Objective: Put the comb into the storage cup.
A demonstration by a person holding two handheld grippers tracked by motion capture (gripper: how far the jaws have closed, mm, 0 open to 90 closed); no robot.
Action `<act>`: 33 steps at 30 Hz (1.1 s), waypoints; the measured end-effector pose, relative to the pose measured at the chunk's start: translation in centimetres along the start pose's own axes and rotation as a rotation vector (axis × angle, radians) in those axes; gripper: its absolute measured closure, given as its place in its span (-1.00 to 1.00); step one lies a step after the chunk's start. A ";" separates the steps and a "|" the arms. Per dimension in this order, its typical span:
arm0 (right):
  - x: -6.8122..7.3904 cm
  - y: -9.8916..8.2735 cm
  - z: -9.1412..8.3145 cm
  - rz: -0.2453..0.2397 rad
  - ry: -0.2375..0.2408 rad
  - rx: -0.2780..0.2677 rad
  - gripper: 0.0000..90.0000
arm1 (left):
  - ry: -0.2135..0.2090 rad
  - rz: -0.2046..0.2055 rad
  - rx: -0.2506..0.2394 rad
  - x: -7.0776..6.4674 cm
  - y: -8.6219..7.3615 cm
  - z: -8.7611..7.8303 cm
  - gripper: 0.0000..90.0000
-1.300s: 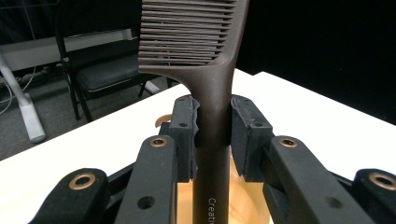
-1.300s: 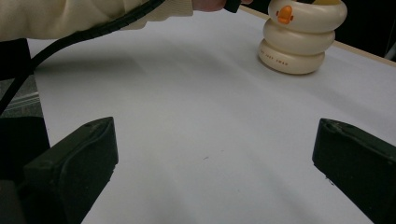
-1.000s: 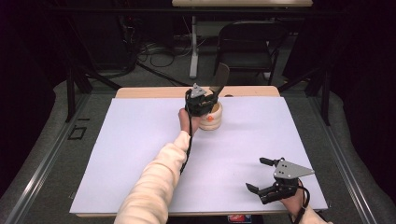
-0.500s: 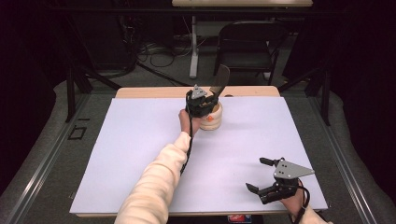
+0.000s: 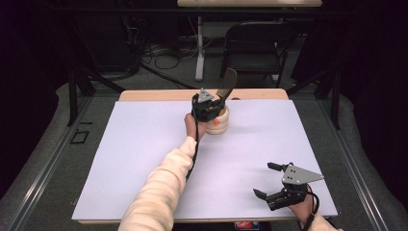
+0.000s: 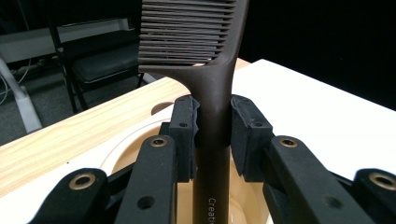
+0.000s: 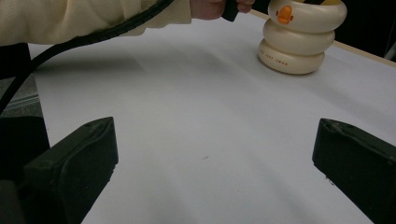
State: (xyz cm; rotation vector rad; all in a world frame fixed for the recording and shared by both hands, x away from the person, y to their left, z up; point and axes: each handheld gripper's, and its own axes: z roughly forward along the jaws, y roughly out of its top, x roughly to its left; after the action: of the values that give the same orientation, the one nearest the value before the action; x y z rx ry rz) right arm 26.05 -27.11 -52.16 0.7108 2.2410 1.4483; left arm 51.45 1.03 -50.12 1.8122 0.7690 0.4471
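Comb: one dark brown plastic comb (image 6: 205, 70), smooth and matte, is standing upright with a long flat handle and a row of fine, close-set teeth at the top; pale lettering is showing low on the handle.
Left hand-held gripper: the left hand-held gripper (image 6: 212, 135) is clenching the comb's handle between its two ridged black pads, directly above the holder's opening.
Holder: one cream-coloured holder (image 7: 301, 35), glossy and shaped like three stacked rounded rings with a small orange duck bill on the top ring, is sitting right beneath the left hand-held gripper; the comb's lower handle is reaching down into its round, hollow mouth.
Right hand-held gripper: the right hand-held gripper (image 5: 278, 183) is hovering released, its two black jaws spread wide with nothing between them, well apart from the holder and nearer the person.
Tabletop: one tabletop (image 5: 144, 144), covered by a smooth white sheet, is showing a light wood strip just beyond the left hand-held gripper.
Sleeve: one soft cream sleeve (image 5: 159, 187) is trailing behind the left hand-held gripper.
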 end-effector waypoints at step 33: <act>0.0 0.0 0.0 0.001 -0.001 0.001 -1.00 | -0.007 -0.003 0.038 0.2 -0.4 -0.2 0.60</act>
State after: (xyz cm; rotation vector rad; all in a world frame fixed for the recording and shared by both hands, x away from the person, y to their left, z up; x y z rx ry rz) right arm 26.06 -27.09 -52.17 0.7125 2.2408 1.4470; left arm 51.38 1.38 -50.49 1.8470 0.7799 0.4265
